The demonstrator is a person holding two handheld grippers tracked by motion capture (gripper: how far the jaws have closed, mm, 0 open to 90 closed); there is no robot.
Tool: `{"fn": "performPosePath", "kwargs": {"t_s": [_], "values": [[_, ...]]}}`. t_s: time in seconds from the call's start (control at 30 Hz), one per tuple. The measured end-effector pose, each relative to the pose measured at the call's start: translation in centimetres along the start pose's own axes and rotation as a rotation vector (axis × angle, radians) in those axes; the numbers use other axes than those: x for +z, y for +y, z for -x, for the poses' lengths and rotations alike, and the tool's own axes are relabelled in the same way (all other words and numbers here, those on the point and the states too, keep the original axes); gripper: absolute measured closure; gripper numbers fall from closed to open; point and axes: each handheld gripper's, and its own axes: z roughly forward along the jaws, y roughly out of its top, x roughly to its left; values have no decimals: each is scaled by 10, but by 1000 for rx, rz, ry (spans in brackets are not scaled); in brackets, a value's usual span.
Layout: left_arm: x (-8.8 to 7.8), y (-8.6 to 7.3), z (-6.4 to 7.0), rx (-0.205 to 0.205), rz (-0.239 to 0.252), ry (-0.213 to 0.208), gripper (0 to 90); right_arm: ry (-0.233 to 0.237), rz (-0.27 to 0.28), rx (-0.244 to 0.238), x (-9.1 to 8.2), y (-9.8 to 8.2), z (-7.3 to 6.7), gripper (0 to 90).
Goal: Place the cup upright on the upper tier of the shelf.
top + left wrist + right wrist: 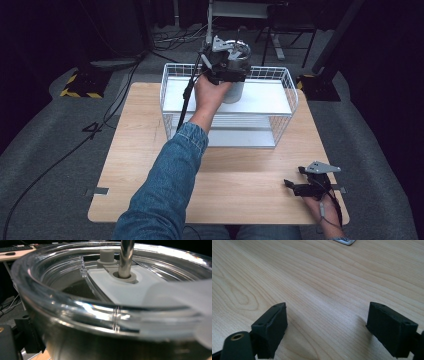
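Note:
A steel tumbler (233, 93) with a clear lid (130, 291) and a metal straw (126, 257) stands on the top shelf of a white wire rack (291, 92). My left gripper (227, 64) is at the tumbler's upper part, seemingly shut on it. In the left gripper view the tumbler's rim (100, 312) is very close and hides the jaws. My right gripper (293, 186) lies on the wooden table (240, 175) at the front right. Its jaws stand wide open over bare wood, with nothing between them (327, 325).
The rack takes up the far middle of the table and has a lower shelf (240, 137). A black cable (186, 97) trails down from the left gripper along the rack's left side. Dark floor with cables and stands surrounds the table.

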Motion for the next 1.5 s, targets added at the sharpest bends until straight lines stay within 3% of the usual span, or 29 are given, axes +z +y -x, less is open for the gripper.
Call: {"fn": "performPosePath", "kwargs": {"t_s": [0.2,0.37,0.9,1.23,1.5], "values": [[-2,-2,0,-16,17,7,0,1,0,1,0,0,0,169],[-6,-4,2,1,30,28,0,3,-1,2,0,0,0,169],[-37,-7,3,-22,47,19,0,15,-8,0,0,0,1,160],[-80,-12,8,-2,78,12,0,18,-10,5,1,0,1,156],[-113,-19,16,4,105,-18,0,18,-10,5,1,0,1,156]]}}
